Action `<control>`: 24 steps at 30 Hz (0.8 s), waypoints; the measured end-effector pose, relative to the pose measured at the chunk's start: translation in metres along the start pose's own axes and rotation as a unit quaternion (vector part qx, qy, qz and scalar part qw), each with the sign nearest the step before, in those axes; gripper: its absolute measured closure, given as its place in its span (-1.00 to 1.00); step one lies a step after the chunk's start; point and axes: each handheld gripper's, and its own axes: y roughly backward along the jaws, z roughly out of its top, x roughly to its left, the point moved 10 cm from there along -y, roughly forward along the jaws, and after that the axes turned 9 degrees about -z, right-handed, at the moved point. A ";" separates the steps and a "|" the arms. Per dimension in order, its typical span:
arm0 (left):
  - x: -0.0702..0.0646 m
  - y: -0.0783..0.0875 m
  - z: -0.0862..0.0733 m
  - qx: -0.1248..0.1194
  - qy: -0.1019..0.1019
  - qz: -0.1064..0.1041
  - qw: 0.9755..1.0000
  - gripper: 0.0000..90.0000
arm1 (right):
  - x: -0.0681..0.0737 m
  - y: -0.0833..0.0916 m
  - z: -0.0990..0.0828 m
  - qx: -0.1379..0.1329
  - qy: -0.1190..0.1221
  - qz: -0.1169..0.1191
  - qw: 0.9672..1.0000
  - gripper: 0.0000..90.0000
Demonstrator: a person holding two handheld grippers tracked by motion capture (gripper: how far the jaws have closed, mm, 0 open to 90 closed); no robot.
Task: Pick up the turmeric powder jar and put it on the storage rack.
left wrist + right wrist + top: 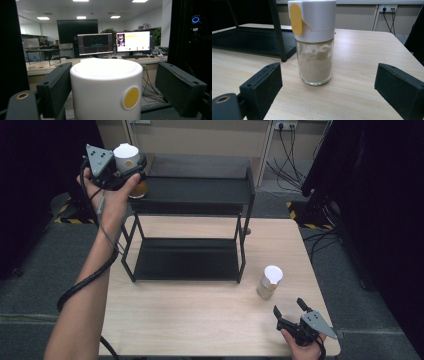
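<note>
A jar with a white cap point(126, 155) and orange contents stands at the left end of the black rack's top shelf point(200, 190). My left gripper point(128, 164) is around its cap. In the left gripper view the cap point(106, 87), with a yellow dot, sits between the jaws of the left gripper point(115, 65), and a gap shows on the right side. A second jar point(269, 282) of pale powder stands on the table. My right gripper point(288, 306) is open just in front of it, and in the right gripper view that jar point(315, 42) stands beyond the right gripper point(328, 66).
The black two-level rack has a lower shelf point(187, 260) resting on the wooden table point(200, 320). Cables and a wall socket point(285, 126) lie behind the table. The person's left forearm point(85, 295) crosses the table's left edge.
</note>
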 end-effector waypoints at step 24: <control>-0.014 0.032 0.004 -0.013 0.001 -0.001 1.000 -0.69 | 0.001 0.000 0.000 0.000 0.008 0.001 1.000 -0.82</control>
